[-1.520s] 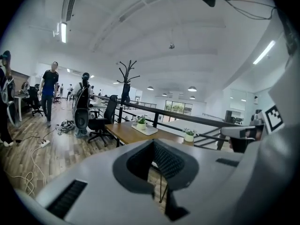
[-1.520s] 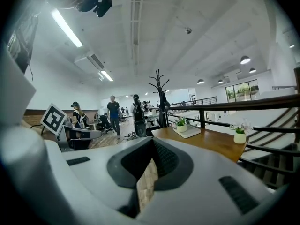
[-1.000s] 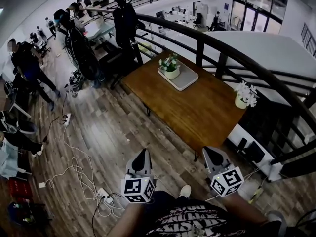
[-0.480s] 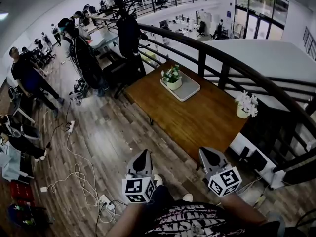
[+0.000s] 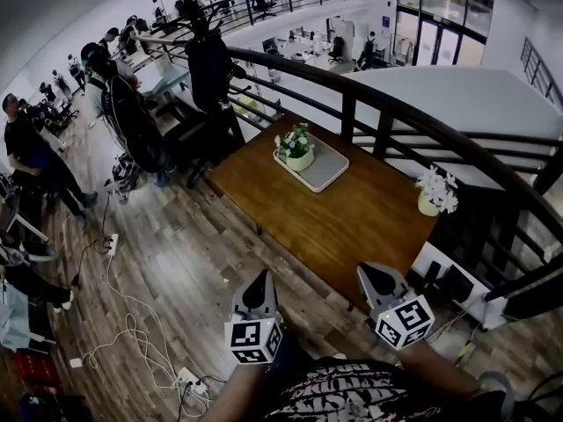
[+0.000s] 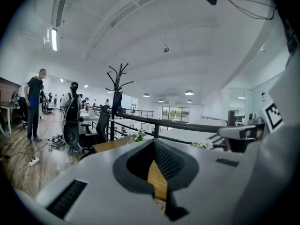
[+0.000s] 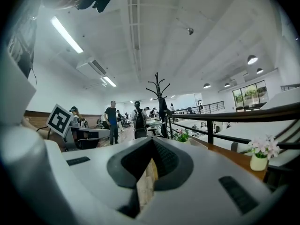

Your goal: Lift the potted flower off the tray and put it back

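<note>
1. The potted flower [image 5: 296, 148] stood upright at the far-left end of the tray [image 5: 330, 167]. The tray sat toward the far end of the bench [image 5: 352, 222], well apart from both of your tools.
2. The pot lay ahead of you, slightly right of the left hand-held gripper [image 5: 259, 280] and left of the right hand-held gripper [image 5: 374, 275]. I judged neither clearly nearer. The right one hung by the bench's near corner and the left one over the floor [image 5: 176, 253].
3. Both had their jaws together with nothing between them, so you would have needed to open them before any lift.
4. The tray held only that pot. A second flower pot [image 5: 435, 192] stood off the tray by the railing [image 5: 387, 117], likely not your target.
</note>
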Demonstrator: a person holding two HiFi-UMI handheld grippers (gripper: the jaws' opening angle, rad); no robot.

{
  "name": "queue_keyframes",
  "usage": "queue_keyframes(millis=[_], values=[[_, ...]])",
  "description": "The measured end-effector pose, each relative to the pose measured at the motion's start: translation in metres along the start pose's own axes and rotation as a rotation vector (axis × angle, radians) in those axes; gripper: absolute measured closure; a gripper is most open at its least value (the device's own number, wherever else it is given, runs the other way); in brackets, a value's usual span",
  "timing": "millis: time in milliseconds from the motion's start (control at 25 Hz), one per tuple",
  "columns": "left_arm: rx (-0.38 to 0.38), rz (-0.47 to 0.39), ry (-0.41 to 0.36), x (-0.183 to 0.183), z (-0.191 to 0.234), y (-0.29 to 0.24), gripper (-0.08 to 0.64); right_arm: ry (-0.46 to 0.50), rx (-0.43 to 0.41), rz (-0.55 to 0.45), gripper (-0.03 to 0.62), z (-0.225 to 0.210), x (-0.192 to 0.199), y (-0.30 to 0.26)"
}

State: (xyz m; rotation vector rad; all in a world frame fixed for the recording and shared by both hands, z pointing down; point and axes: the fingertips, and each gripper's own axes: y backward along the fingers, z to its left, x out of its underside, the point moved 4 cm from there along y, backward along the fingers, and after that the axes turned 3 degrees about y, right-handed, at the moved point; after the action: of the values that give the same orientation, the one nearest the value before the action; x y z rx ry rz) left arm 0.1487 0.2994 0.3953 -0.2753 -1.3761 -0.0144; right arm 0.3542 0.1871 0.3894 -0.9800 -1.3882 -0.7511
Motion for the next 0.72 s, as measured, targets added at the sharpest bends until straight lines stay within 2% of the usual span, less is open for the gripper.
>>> queue_keyframes(millis=[200,400,720], values=[[0.015,0.017,0.032,-0.009,0.065,-0.033,0.552,0.004,0.020,0.041,0.600,0.015,-0.002,-0.064],[0.013,0.052,0.044,-0.001,0.094,-0.061,0.552,-0.014,0.023,0.080,0.600,0.009,0.010,-0.101],[0.010,0.085,0.055,-0.008,0.178,-0.107,0.552,-0.034,0.018,0.128,0.600,0.021,0.020,-0.193]])
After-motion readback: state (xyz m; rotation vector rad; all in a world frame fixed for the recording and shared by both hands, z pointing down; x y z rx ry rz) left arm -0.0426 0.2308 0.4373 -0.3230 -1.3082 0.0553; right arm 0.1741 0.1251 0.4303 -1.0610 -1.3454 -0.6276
